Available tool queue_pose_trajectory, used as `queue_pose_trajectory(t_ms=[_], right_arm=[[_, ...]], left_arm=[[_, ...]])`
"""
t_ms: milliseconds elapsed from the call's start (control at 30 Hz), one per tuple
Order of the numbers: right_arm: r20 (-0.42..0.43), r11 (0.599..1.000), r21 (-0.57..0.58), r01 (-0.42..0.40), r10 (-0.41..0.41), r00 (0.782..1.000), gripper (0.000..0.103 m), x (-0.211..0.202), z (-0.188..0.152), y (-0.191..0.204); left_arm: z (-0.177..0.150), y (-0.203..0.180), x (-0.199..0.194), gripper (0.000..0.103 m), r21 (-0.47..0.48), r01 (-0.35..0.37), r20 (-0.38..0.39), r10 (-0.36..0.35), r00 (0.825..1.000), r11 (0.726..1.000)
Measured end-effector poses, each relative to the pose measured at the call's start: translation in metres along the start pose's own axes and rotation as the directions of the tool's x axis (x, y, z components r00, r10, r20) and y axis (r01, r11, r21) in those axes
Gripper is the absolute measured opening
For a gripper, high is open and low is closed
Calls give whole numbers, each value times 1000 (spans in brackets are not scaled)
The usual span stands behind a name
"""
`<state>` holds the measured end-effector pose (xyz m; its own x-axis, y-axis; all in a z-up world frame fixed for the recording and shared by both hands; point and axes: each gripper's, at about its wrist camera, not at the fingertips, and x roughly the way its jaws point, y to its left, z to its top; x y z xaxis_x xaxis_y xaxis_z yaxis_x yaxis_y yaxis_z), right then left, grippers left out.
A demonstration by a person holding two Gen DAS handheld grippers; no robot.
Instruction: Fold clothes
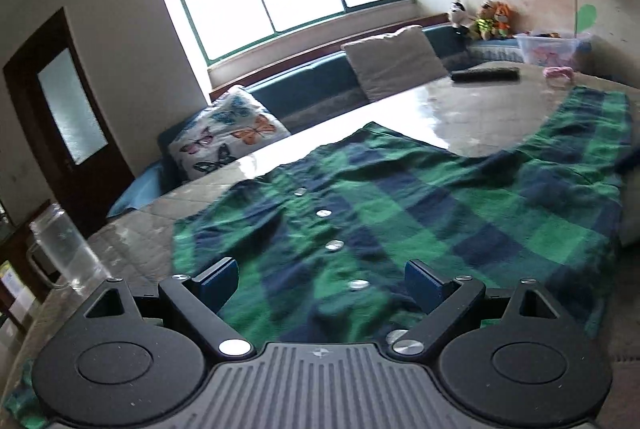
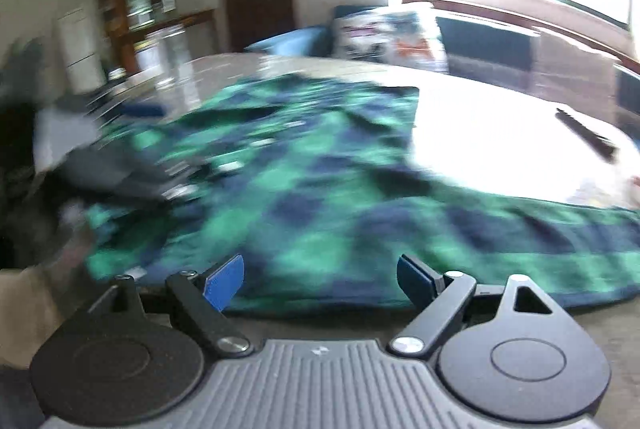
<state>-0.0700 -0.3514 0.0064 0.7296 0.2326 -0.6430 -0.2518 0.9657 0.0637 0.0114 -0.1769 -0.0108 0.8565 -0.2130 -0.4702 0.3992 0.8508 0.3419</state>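
A green and navy plaid shirt [image 1: 400, 213] lies spread flat on the glossy table [image 1: 472, 109], its row of silver buttons running toward my left gripper. My left gripper [image 1: 320, 283] is open and empty, just above the shirt's near part, one fingertip on each side of the button row. In the right wrist view the same shirt [image 2: 320, 189] is blurred; my right gripper [image 2: 320, 279] is open and empty over the shirt's near edge. The left gripper [image 2: 120, 165] shows there as a dark blurred shape at the left, above the shirt.
A clear glass jug [image 1: 66, 249] stands at the table's left edge. A black remote [image 1: 486, 74] and a pink item [image 1: 558, 73] lie at the far side. Beyond the table is a bench with cushions [image 1: 228, 133], a plastic box [image 1: 552, 47] and toys.
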Motion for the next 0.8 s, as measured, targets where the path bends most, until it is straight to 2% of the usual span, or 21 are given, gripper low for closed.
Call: queue_pose_trajectory(t_ms=[200,467,533,600,800], right_arm=[[34,983,91,157,-161,986,81,20,8,-56],[-28,935,184,304,-305,952,76,45,-1,-123],[-44,912,205,356,-354,934,76,46,-7,-142],[-42,899,226,376,-377,925,77,45,-10,-156],[-71,806,298,512,-516,854,80,40,-15,-210]], left_arm=[[-5,-22,1,92,53,49,-11,-48,999,997],[-11,-36,3,93,95,79,-32,-76,997,992],[-12,-37,3,93,97,82,-32,-79,996,992],[-12,-38,3,94,97,88,-33,-85,996,991],[-12,-38,3,96,86,87,-38,-84,996,992]])
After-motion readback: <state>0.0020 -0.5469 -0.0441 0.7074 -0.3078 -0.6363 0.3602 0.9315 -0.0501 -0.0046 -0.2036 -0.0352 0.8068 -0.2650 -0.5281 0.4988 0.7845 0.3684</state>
